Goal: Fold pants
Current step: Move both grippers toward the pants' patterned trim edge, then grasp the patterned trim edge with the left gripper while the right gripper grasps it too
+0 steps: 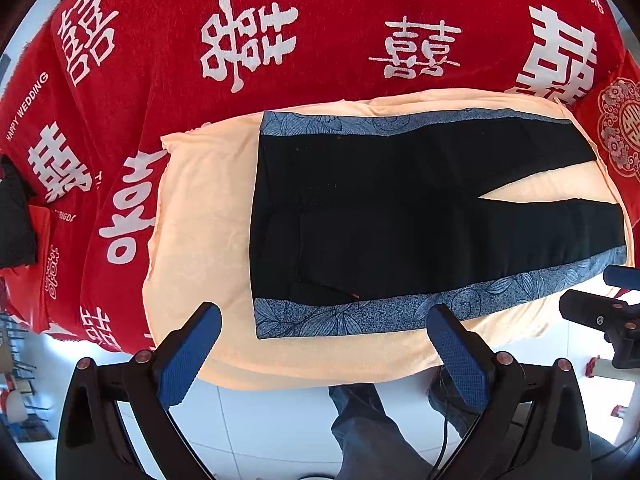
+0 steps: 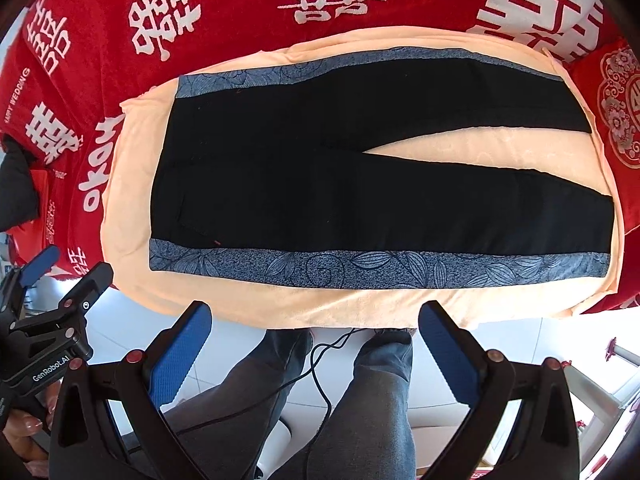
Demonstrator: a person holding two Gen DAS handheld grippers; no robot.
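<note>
A: Quick pass; where are the pants (image 1: 400, 208)?

B: Flat on the peach towel (image 1: 200, 216), which lies over the red blanket (image 1: 168, 80); waistband toward 9 o'clock, both legs running to 3 o'clock, split apart in a V; blue floral stripe (image 2: 360, 268) along the near edge, another along the far edge at 12.

A: Grippers?

B: Left gripper (image 1: 324, 320) sits at 6 o'clock in its own view, jaws spread wide, nothing between them, over the towel's near edge just short of the stripe; right gripper (image 2: 316, 316) the same — jaws spread, empty, off the near edge of the towel with the person's legs (image 2: 360, 400) below. Neither touches fabric. In the right view the left one also shows at 8 o'clock.

A: Step?

B: I'd call it the start; pants laid out, no fold made yet — the task looks barely begun.

A: Next move?

B: My guess: a lengthwise fold, one leg over the other; that calls for pinching the near stripe edge at two points, left near the waistband, right toward the hem, catching both layers without grabbing the towel underneath; then lifting together and carrying toward 12 so the stripes line up.

A: Risk?

B: Towel coming up with the pants; uneven lift skewing the legs.
</note>
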